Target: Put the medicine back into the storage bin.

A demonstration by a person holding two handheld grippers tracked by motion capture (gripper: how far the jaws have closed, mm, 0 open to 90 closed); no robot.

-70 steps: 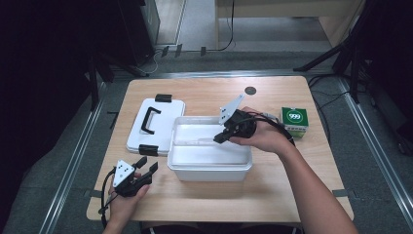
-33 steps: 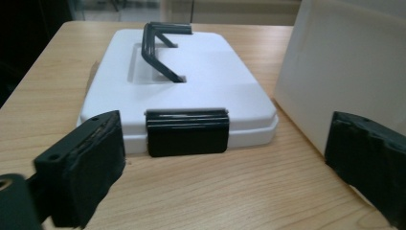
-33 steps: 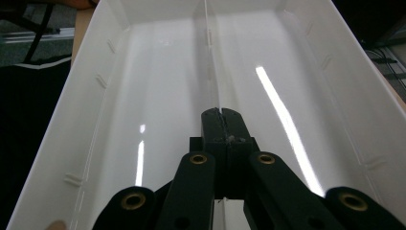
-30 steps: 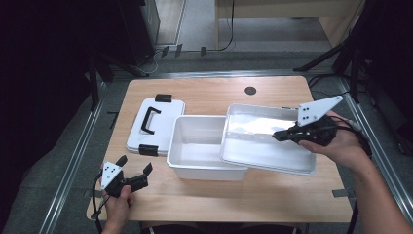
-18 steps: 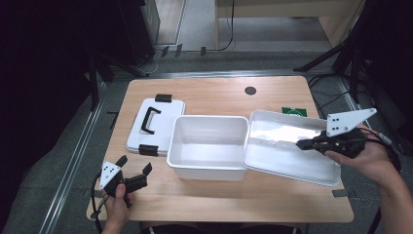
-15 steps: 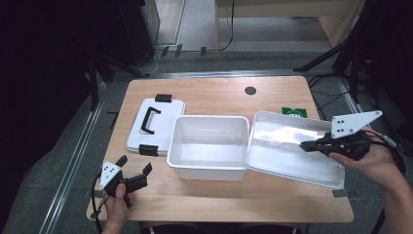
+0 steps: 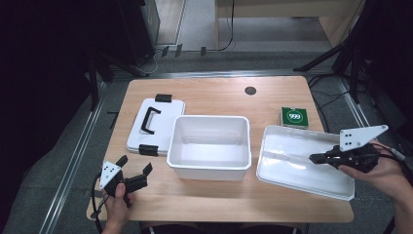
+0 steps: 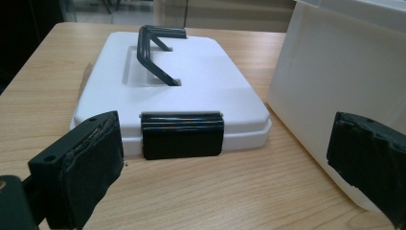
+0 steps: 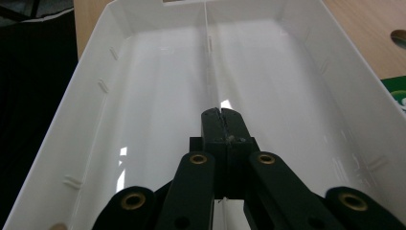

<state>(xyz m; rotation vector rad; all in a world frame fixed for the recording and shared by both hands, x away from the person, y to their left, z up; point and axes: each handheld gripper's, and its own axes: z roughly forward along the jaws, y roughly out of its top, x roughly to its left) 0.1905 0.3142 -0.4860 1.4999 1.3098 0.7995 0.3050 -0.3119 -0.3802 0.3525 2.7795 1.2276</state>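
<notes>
Tray (image 7: 292, 168) first: that's the shallow white insert I've got in hand, sitting on the table (image 7: 214, 95) just to the right of the deep white bin (image 7: 209, 146), its near corner at the table's front-right edge. From the right gripper view I'm looking straight down the tray's length, and a thin raised rib runs along its middle.

Going by size now, with the bin as my landmark. The table carries everything, pale wood, with a small dark hole (image 7: 250, 90) behind the bin. The bin itself sits open-topped near the centre. Left of the bin, touching or very nearly so, lies the white lid (image 7: 163, 129), flat, with a black handle (image 7: 148, 119) standing up on top and a black clasp (image 8: 182, 135) at each short end. In the left gripper view the near clasp faces me, with the bin's wall just to its right.

Right and behind the bin, just past the tray's far edge, there's a small green box (image 7: 294, 117) with a white round mark.

My right gripper (image 7: 316, 157) reaches in over the tray's right rim, jaws pinched fully together on that centre rib. My left gripper (image 7: 134, 170) is in front of the lid, left of the bin's front corner, jaws spread wide with nothing between them.
</notes>
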